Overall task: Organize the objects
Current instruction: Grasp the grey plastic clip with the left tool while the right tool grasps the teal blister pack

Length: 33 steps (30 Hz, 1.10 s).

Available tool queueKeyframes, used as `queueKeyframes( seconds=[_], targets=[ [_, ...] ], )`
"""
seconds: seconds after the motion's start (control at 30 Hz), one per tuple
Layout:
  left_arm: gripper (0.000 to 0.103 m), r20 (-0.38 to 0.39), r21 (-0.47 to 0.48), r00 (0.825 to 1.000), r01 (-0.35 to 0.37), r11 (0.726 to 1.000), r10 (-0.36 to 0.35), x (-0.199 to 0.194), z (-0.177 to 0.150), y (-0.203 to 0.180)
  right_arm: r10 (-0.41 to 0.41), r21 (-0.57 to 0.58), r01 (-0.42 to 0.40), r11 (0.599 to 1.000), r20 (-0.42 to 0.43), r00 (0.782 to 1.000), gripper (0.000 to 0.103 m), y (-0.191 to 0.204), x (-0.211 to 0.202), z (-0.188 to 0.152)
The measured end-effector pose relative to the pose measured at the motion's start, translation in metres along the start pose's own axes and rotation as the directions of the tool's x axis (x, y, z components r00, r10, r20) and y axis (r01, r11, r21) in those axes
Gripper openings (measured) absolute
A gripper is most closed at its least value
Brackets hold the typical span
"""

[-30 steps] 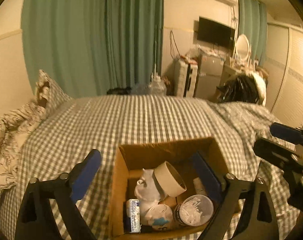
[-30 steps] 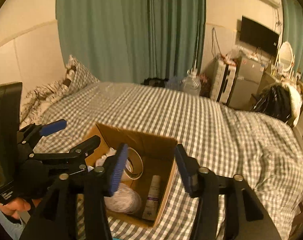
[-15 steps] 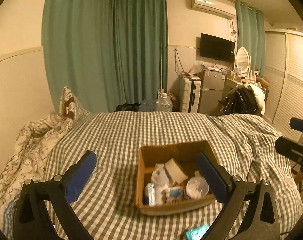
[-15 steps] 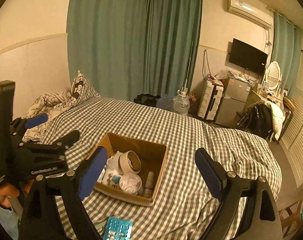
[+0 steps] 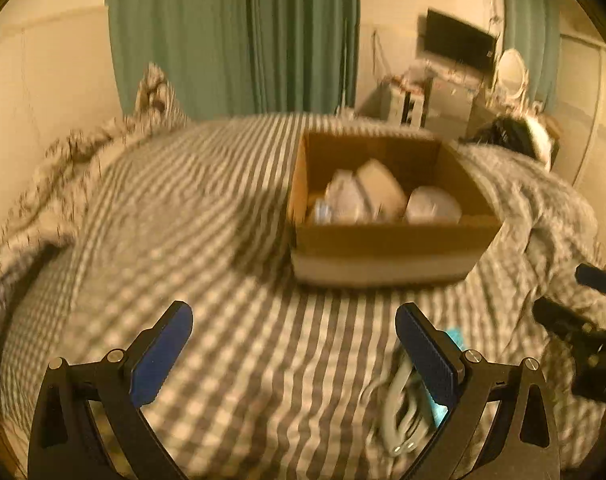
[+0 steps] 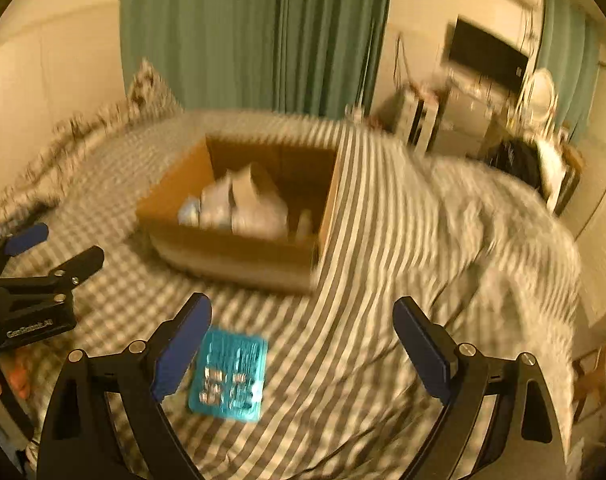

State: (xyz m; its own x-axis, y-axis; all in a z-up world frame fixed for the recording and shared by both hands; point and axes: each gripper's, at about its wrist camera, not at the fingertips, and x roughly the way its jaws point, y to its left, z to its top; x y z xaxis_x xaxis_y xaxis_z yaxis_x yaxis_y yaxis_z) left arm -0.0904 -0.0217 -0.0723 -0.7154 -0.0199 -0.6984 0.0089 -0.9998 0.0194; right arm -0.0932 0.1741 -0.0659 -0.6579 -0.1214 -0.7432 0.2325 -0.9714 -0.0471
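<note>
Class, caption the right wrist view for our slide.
Open right gripper above a teal card near the cardboard box on a checked bedspread.

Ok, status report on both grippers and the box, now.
Left gripper open, empty. Right gripper open, empty. Cardboard box part-filled on the checked bed; teal card and pale cable loose outside it. Nothing in the way.

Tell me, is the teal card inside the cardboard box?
No, the teal card lies on the checked bedspread in front of the box, near the right tongs.
</note>
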Motion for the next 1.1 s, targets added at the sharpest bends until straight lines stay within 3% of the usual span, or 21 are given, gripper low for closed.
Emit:
queueKeyframes(
  seconds=[0.23, 0.43, 0.47, 0.53, 0.63, 0.8, 0.93, 1.03, 1.1],
  targets=[
    [0.103, -0.056, 0.044, 0.998, -0.032, 0.999, 0.034, 0.028, -0.023, -0.006, 0.126, 0.014, -0.125, 0.992, -0.176, 0.976, 0.092, 0.023, 0.066, -0.041],
    [0.103, -0.074, 0.033, 0.997, -0.025, 0.999, 0.027, 0.036, -0.027, -0.001, 0.153, 0.014, -0.155, 0.988, -0.249, 0.956, 0.091, 0.035, 0.097, -0.053],
    [0.103, -0.079, 0.032, 0.997, -0.024, 0.999, 0.026, 0.037, -0.028, -0.001, 0.165, 0.024, -0.164, 0.986, -0.262, 0.951, 0.089, 0.034, 0.1, -0.055],
    [0.103, -0.087, 0.03, 0.996, -0.021, 0.999, 0.024, 0.039, -0.028, -0.001, 0.179, 0.041, -0.175, 0.984, -0.275, 0.945, 0.073, 0.03, 0.101, -0.057],
    [0.103, -0.096, 0.04, 0.995, -0.012, 0.999, 0.016, 0.039, -0.028, -0.006, 0.192, 0.063, -0.182, 0.981, -0.262, 0.946, 0.07, 0.022, 0.095, -0.056],
    [0.103, -0.124, 0.056, 0.991, 0.055, 0.997, -0.048, 0.041, -0.034, -0.027, 0.113, 0.076, -0.1, 0.992, -0.195, 0.974, 0.07, -0.005, 0.065, -0.042],
    [0.103, -0.18, 0.085, 0.973, 0.164, 0.983, -0.147, 0.049, -0.046, -0.06, 0.07, 0.116, -0.052, 0.992, -0.157, 0.985, 0.07, -0.031, 0.045, -0.036],
    [0.102, -0.219, 0.151, 0.962, 0.2, 0.968, -0.164, 0.058, -0.057, -0.084, 0.057, 0.134, -0.037, 0.99, -0.147, 0.987, 0.07, -0.042, 0.036, -0.038],
    [0.094, -0.257, 0.172, 0.951, 0.221, 0.96, -0.173, 0.067, -0.064, -0.093, 0.054, 0.138, -0.033, 0.99, -0.147, 0.988, 0.07, -0.044, 0.033, -0.04]
  ],
)
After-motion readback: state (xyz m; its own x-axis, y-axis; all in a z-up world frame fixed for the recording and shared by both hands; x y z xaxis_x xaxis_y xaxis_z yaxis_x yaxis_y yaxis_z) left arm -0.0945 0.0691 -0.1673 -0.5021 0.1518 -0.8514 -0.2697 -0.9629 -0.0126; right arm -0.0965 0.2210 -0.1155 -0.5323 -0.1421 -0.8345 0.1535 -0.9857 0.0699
